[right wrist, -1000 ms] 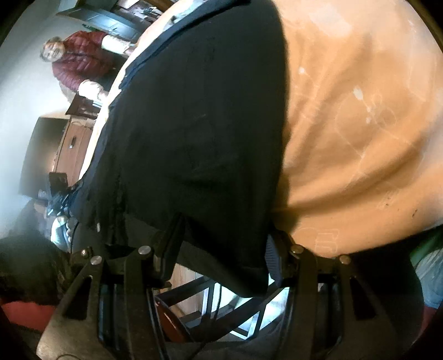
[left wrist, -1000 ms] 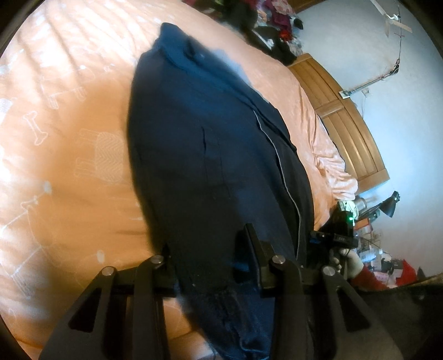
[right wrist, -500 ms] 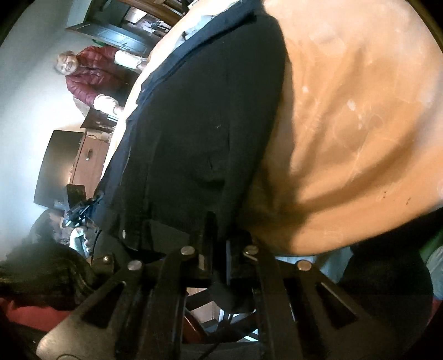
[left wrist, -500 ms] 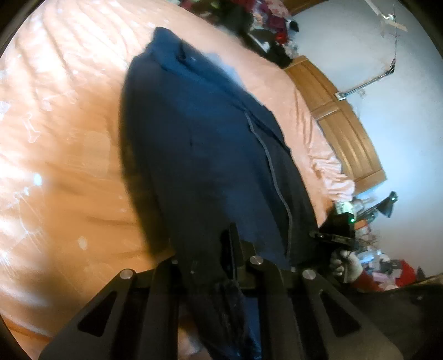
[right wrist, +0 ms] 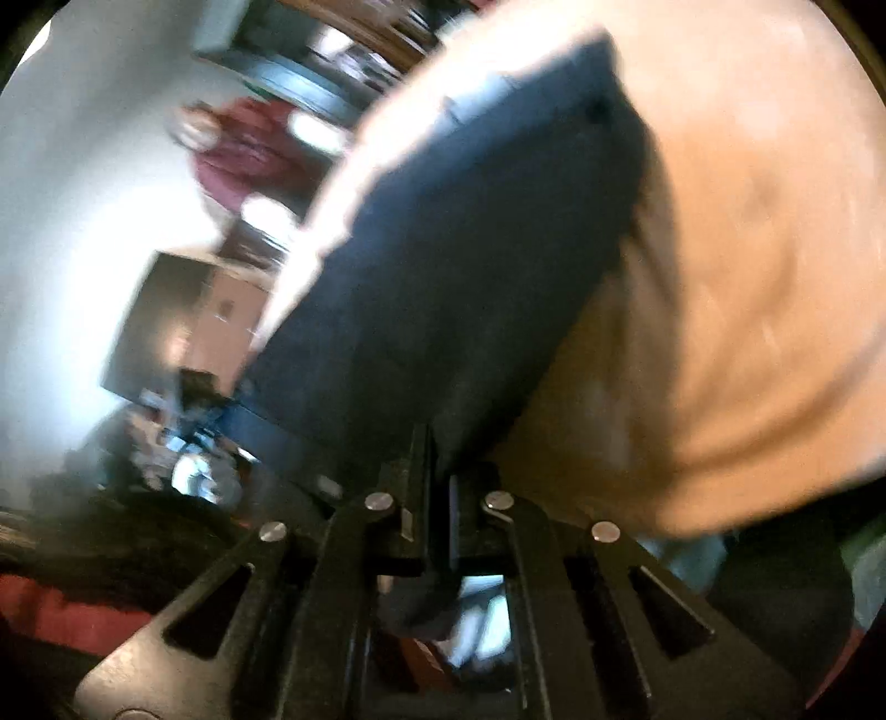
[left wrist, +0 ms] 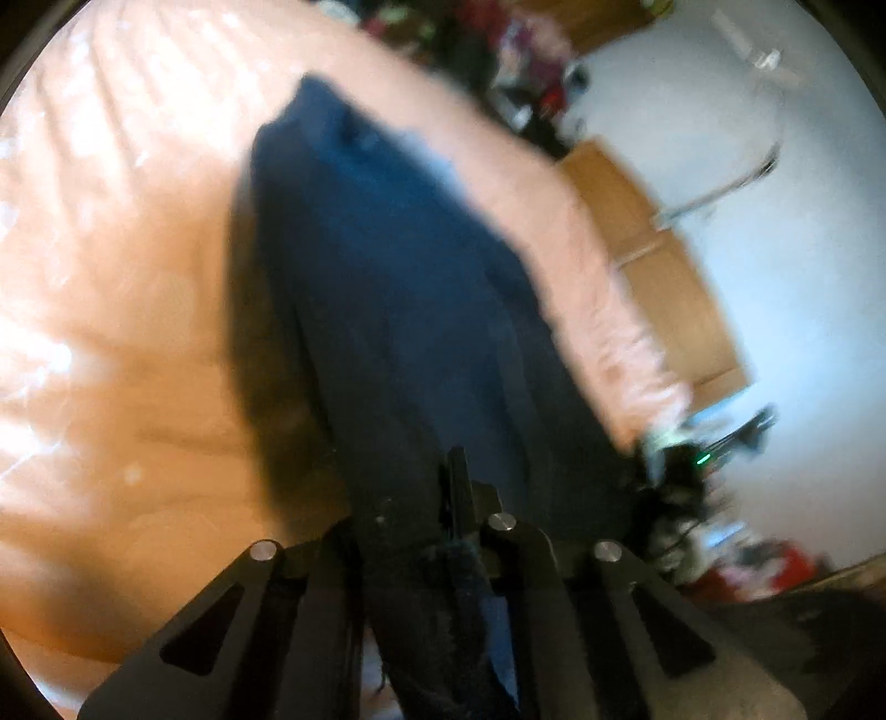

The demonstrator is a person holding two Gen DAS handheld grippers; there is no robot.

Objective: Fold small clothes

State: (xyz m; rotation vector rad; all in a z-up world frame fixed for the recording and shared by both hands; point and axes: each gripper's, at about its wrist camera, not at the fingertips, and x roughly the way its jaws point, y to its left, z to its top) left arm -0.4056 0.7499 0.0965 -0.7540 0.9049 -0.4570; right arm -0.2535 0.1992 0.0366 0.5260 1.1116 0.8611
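A dark navy garment (left wrist: 410, 310) lies stretched over the peach bedsheet (left wrist: 122, 310), running away from me. My left gripper (left wrist: 443, 498) is shut on its near edge, and cloth hangs down between the fingers. In the right wrist view the same navy garment (right wrist: 470, 266) rises off the peach bedsheet (right wrist: 747, 277), and my right gripper (right wrist: 434, 471) is shut on its near corner. Both views are motion-blurred.
A wooden bed end (left wrist: 653, 266) and a white wall (left wrist: 775, 277) stand to the right. A pile of clothes (left wrist: 498, 50) lies at the far end of the bed. A person in a red jacket (right wrist: 243, 155) stands by a dark cabinet (right wrist: 183, 327).
Both grippers went from open around the garment's near edge to shut on it. The near edge has since lifted off the bed and the garment looks narrower and farther.
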